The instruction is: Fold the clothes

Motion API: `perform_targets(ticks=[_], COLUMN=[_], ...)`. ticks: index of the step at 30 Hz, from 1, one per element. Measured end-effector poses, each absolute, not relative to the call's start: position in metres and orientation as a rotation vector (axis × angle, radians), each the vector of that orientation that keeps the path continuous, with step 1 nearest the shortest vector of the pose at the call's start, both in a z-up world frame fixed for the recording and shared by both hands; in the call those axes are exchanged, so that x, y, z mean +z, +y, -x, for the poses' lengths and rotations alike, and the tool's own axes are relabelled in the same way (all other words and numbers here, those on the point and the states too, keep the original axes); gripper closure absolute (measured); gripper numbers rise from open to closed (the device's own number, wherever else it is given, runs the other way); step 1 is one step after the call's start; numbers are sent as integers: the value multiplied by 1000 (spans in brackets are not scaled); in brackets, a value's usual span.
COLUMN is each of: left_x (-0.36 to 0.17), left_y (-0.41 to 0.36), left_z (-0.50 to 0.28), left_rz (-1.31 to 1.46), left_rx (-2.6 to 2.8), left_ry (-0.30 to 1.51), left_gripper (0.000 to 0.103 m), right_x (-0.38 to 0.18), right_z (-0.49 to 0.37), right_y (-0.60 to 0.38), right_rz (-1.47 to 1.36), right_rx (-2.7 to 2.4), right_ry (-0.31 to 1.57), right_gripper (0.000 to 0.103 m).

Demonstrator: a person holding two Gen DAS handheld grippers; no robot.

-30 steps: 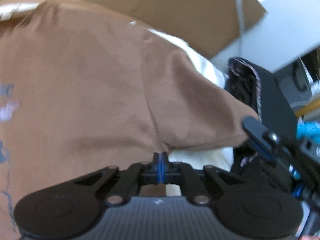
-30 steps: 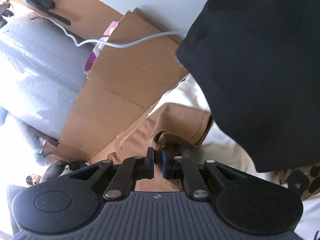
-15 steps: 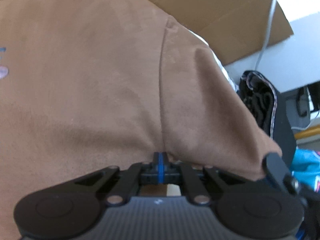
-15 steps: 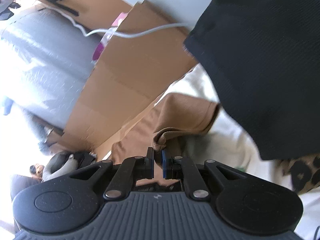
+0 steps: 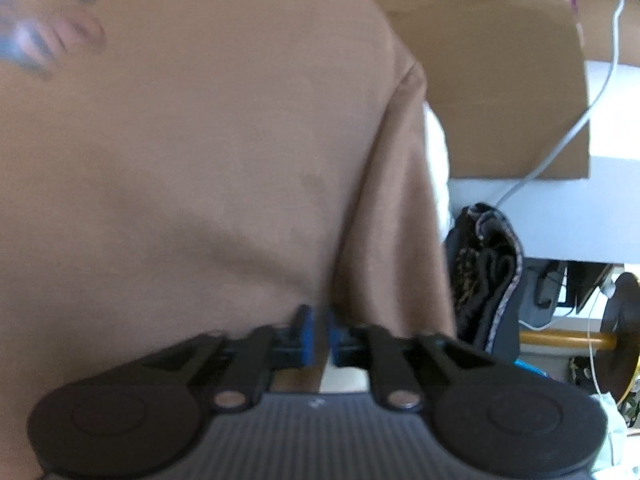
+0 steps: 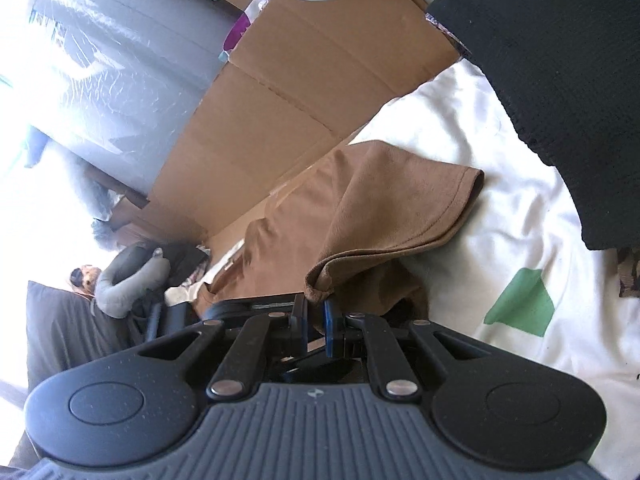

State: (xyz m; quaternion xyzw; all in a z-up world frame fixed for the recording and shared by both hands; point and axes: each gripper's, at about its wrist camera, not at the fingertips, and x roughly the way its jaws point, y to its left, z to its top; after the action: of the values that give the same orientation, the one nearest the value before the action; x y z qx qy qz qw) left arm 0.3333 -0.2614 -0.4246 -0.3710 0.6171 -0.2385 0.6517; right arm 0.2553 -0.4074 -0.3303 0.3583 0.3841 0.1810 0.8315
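White bedding [image 6: 472,152] carries the brown shirt [image 6: 384,208] at centre frame. Right gripper [image 6: 316,320] fingers pinch its folded edge; left gripper [image 5: 318,332] fingers are opening, cloth between them.

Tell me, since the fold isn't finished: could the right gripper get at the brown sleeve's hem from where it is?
Probably yes: the right gripper already pinches the brown shirt, and the hem lies uncovered just ahead on the white sheet.
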Motion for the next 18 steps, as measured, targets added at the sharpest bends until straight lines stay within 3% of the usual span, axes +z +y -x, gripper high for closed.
perform_targets(ticks=[3,8,10,12,18], left_x=[-401,-366,-358,-353,-340], left_y=[-243,-200,-187,-177,-160], left_z=[-338,-362,-367,-373,-383], left_rz=[793,716,684,663,567], left_rx=[-506,-458,-443,-433,-457], left_ry=[1341,1291,1274,1256,1228], left_gripper=[47,46,46,46,46], right_x=[-329,-331,-333,-334,-331], right_z=[-254,-252,-250,-246,-235], right_y=[-398,-381,-373,-369,-387], right_rz=[-681,-599,-568,-563,-597], right_rx=[386,383,405,445,422], right_ry=[820,852,866,880,873], right_gripper=[96,87,67,54,53])
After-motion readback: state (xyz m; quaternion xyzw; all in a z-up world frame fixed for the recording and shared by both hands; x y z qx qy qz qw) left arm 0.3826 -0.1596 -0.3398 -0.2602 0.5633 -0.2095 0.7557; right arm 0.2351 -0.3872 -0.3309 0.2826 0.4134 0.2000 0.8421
